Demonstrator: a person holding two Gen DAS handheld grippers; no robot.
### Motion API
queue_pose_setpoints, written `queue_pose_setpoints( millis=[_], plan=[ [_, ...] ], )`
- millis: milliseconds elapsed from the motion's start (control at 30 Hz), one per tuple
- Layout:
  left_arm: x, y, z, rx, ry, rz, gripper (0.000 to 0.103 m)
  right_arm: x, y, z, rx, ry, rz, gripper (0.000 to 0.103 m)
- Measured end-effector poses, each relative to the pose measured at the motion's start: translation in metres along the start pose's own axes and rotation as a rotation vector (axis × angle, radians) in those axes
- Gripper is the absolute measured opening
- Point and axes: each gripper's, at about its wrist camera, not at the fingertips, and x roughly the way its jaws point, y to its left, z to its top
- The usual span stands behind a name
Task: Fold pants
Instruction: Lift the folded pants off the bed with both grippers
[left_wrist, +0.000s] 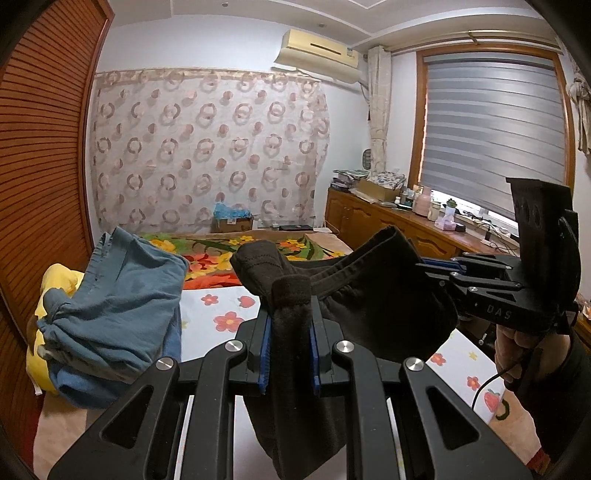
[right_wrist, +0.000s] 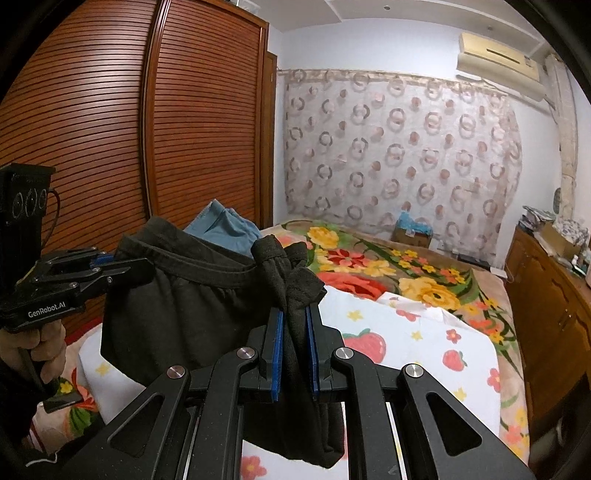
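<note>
Black pants (left_wrist: 376, 295) hang in the air above the bed, stretched by the waistband between both grippers. My left gripper (left_wrist: 291, 332) is shut on one bunched end of the waistband; it also shows at the left of the right wrist view (right_wrist: 110, 266). My right gripper (right_wrist: 295, 343) is shut on the other bunched end of the pants (right_wrist: 184, 306); it also shows at the right of the left wrist view (left_wrist: 439, 269). The legs hang below, mostly hidden by the grippers.
A white sheet with strawberries and flowers (right_wrist: 424, 343) lies on the floral blanket (right_wrist: 388, 266) of the bed. A pile of blue clothes (left_wrist: 122, 306) on something yellow (left_wrist: 59, 280) sits at the bed's left. Wooden wardrobe (right_wrist: 110, 129) to the left, a cluttered sideboard (left_wrist: 399, 218) to the right.
</note>
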Motion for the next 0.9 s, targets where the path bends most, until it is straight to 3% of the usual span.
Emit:
queue_pose_setpoints(
  millis=[900],
  plan=[
    [0.025, 0.077, 0.034, -0.043, 0.000, 0.143, 0.018, 0.106, -0.022, 0.067, -0.102, 0.015, 0.076, 0.012]
  ],
)
